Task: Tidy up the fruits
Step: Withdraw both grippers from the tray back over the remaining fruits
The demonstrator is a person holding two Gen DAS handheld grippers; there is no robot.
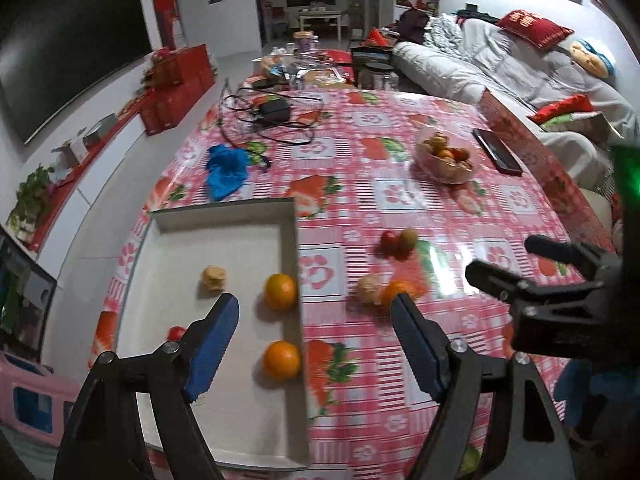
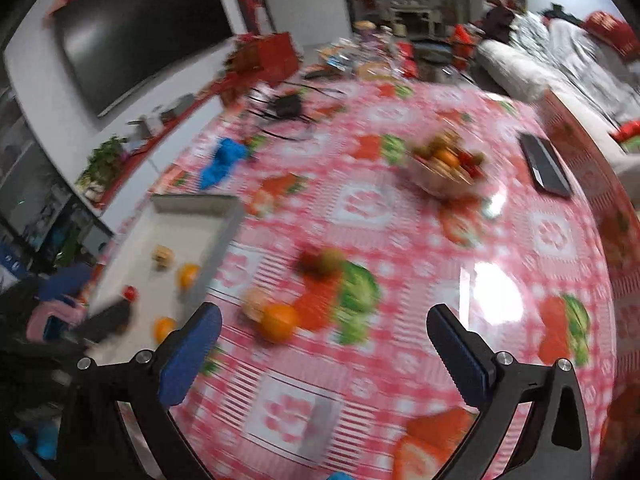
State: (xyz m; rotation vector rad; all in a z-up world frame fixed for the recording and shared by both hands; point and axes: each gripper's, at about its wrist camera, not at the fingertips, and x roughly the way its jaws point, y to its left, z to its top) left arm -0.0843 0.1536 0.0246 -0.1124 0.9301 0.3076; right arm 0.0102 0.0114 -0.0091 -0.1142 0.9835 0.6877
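Pink checked tablecloth (image 1: 400,208), white tray (image 1: 224,236), orange fruit (image 1: 281,292).

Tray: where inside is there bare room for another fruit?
The tray is bare along its far end and near corner. Two oranges crowd its right wall; a pale fruit and red fruit sit left-centre.

my left gripper (image 1: 314,330) had black angular arms, silver pivot screws and ribbed blue pads (image 1: 212,350); my right gripper (image 2: 324,338) looked the same, black with blue pads (image 2: 188,360).
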